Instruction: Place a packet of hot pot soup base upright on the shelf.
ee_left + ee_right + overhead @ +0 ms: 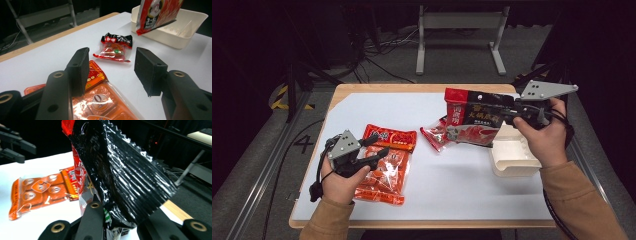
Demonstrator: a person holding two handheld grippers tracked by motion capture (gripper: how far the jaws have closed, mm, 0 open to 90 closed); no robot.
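Spreading across most of the wooden table [337,95] is a white sheet [452,185], and everything else rests on or hangs above it. Next in size is the black and red sauce pouch [474,120], lifted clear of the sheet and hanging partly above the white plastic bin [512,162] at the sheet's right edge; the right gripper view shows its crinkled black back [130,177] up close. The right gripper [512,114] pinches this pouch by one edge, its jaws pressed on the film from both sides. On the left part of the sheet lies the orange snack pack [384,165], flat, with individually wrapped pieces visible through its film [102,100]. The left gripper [374,150] sits low over that pack's upper end with its jaws spread and nothing between the pads [150,70]. Smallest is the red packet with a black top [115,47], lying flat near the sheet's middle, between the orange pack and the bin, partly under the raised pouch in the high view.
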